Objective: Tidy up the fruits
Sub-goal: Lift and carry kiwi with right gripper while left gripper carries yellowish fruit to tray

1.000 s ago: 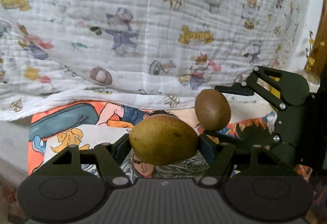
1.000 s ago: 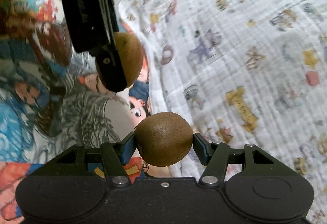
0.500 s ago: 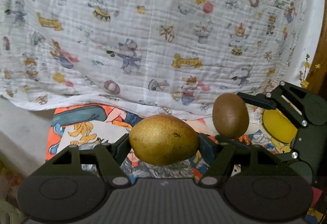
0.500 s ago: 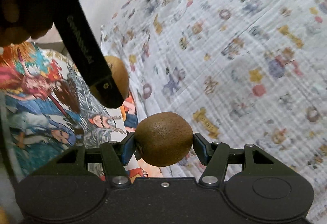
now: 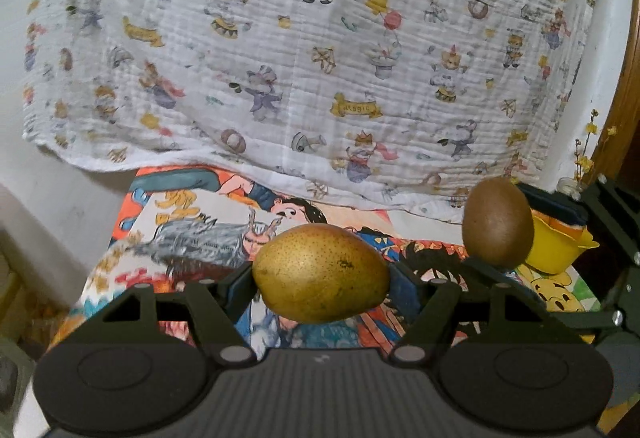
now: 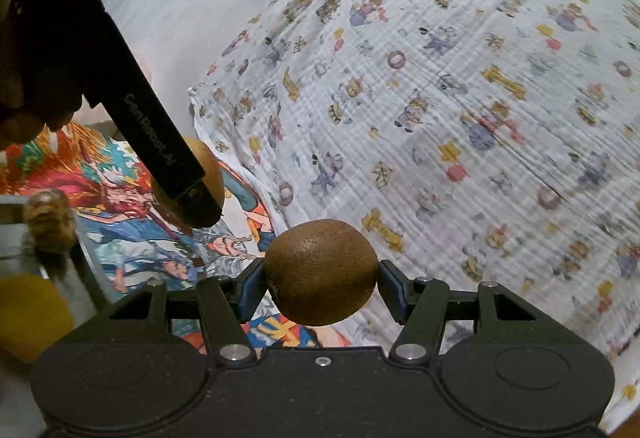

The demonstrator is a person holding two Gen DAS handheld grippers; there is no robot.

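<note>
Pear [image 5: 322, 274] sits clamped sideways between the jaws of my left gripper [image 5: 320, 288], held in the air above the comic-print cloth [image 5: 192, 234]. I hold the kiwi [image 6: 321, 272] in my right gripper [image 6: 320, 284], jaws partly closed and pressing both its ends, just right of the pear. Yellow bowl [image 5: 556, 246] stands beyond the kiwi, on the cloth's right edge. Patterned white blanket [image 5: 320, 50] hangs behind the cloth.

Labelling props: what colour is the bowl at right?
Yellow bowl; clearest in the left wrist view.
</note>
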